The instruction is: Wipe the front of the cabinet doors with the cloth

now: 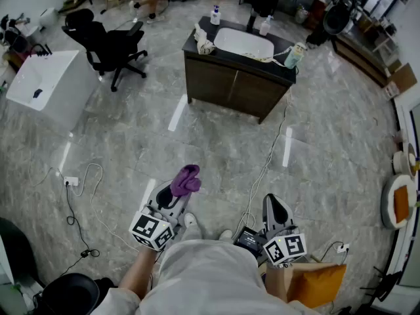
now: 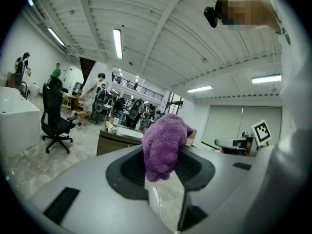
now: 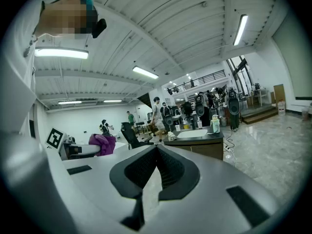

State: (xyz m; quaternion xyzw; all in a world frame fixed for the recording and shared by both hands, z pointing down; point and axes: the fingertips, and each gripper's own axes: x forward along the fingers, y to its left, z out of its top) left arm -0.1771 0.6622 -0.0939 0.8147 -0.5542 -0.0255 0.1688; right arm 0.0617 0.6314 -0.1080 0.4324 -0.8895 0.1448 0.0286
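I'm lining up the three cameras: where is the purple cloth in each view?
Head view: purple cloth lower centre, held in the left claw.
Left gripper view: cloth at centre, between the jaws.
Right gripper view: cloth small, left of centre.
Shared landmark: dark sink cabinet, in all three.

A glossy grey marbled floor [image 1: 131, 130] fills a large open hall, where a black office chair [image 1: 108, 44] stands near a white boxy unit [image 1: 46, 84], possibly a bathtub. Long strip lights [image 2: 117, 43] hang from the white beamed ceiling [image 2: 161, 13].
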